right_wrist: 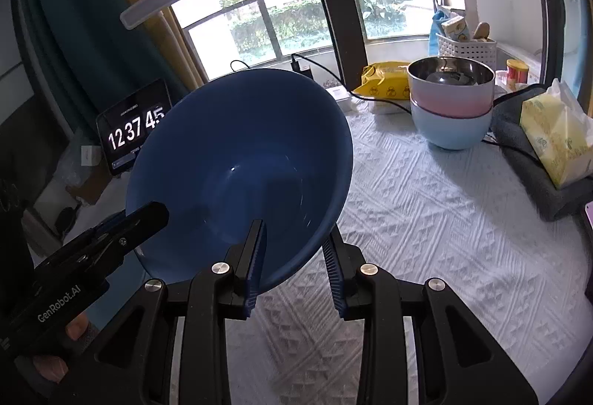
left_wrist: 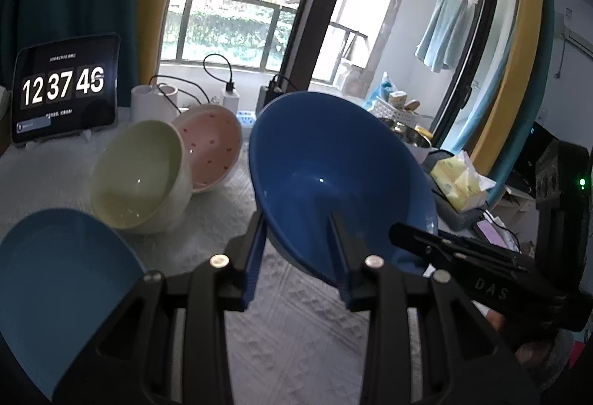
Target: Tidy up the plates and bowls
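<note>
A dark blue bowl [left_wrist: 333, 175] [right_wrist: 241, 160] hangs tilted above the white tablecloth [right_wrist: 426, 219], gripped on two sides. My left gripper [left_wrist: 296, 219] is shut on its near rim, one finger inside the bowl and one outside. My right gripper [right_wrist: 296, 231] is shut on the rim the same way. Each gripper shows in the other's view, clamped on the bowl's edge. A pale green bowl [left_wrist: 141, 175] and a pink dotted bowl [left_wrist: 215, 145] lean on their sides at the left. A light blue plate [left_wrist: 63, 279] lies at the lower left.
A pink bowl [right_wrist: 452, 97] with a steel inside sits stacked in a light blue bowl [right_wrist: 450, 130] at the back right. A tablet clock [left_wrist: 66, 86], cables, a white basket [right_wrist: 467, 49] and a yellow tissue pack [right_wrist: 556, 138] line the table's back and right side.
</note>
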The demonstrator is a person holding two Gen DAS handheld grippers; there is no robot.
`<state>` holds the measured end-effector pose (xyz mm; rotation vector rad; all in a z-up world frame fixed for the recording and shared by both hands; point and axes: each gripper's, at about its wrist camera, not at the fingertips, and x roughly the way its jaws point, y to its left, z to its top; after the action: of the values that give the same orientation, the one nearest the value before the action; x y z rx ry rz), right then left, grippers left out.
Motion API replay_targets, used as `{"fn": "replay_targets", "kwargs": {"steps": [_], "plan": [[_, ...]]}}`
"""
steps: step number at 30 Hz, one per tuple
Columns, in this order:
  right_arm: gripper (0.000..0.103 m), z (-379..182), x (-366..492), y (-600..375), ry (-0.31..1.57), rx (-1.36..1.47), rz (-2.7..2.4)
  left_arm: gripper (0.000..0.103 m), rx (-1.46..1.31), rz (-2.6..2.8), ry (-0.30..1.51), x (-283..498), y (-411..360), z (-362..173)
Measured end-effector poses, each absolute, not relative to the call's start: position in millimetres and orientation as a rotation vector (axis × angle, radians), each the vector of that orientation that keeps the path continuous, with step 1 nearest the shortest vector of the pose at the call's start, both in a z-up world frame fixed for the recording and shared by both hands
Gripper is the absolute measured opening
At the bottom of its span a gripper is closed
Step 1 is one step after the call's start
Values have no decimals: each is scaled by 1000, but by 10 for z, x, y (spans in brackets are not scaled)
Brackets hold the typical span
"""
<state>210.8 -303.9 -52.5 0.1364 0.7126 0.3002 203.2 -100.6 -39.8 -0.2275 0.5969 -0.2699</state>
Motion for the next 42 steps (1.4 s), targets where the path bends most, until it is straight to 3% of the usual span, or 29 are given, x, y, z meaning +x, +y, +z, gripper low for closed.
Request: {"fn": "replay_targets", "kwargs": {"steps": [42], "plan": [[33, -775, 1801, -2891, 925, 137, 277, 36, -226, -317, 759, 1670, -854, -708]]}}
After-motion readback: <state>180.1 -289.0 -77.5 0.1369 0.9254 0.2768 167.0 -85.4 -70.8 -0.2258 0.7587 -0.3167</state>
